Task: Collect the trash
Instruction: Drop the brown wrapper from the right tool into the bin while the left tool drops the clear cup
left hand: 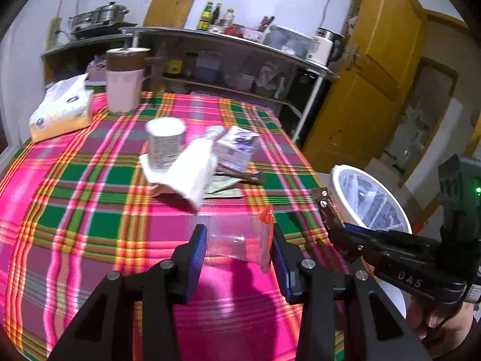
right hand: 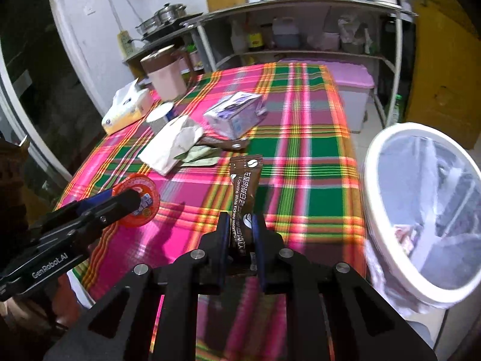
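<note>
The left gripper [left hand: 239,234] holds a clear plastic cup with a red foil lid [left hand: 240,239] between its blue pads, its jaws partway apart and pressed on the cup's sides, above the near edge of the tabletop [left hand: 90,210], which is covered with a pink, green and orange plaid cloth. The right gripper [right hand: 239,228] has its jaws nearly together, pinching a brown coffee sachet [right hand: 244,180] that stands up from between the pads, over the near right part of the tabletop. Just beyond the right edge stands a white bin with a clear liner [right hand: 421,210], some scraps lying inside it. Near the middle of the tabletop lie a crumpled white tissue [right hand: 171,144], a white cup [left hand: 165,144], a purple and white carton [right hand: 234,114] lying on its side, a flat green wrapper [right hand: 200,156] and another brown sachet [right hand: 228,143]. At the far left corner sit a tissue pack [left hand: 61,108] and a pink jug with a brown lid [left hand: 124,81]
</note>
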Tool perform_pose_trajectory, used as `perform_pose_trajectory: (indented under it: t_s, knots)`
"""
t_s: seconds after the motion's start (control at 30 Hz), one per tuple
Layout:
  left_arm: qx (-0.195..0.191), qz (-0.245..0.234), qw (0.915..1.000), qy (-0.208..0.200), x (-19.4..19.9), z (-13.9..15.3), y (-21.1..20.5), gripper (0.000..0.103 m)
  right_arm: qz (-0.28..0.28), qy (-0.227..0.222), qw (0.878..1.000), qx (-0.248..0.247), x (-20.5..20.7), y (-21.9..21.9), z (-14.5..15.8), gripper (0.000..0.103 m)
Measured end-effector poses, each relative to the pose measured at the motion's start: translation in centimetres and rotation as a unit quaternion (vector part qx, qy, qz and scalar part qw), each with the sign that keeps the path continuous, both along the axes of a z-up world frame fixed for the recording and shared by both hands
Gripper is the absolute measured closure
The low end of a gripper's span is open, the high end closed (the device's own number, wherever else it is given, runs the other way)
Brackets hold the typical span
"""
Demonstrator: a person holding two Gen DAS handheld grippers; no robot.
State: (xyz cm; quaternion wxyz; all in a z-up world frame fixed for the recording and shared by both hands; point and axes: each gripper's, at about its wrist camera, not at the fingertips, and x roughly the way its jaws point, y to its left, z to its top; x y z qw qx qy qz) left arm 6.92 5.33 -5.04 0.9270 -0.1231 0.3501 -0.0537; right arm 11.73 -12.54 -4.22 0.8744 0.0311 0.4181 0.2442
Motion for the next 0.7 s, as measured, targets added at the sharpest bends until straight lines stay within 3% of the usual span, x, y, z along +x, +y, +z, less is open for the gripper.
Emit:
perform_pose_trajectory:
  t_s: [0.7]
  knots:
    - [0.040, -0.132, 0.9902, -0.020, 4.7, 1.8, -12.7, 0.061, -0.137, -0.012, 0.990, 0.012, -0.4, -13.7, 0.7, 0.087]
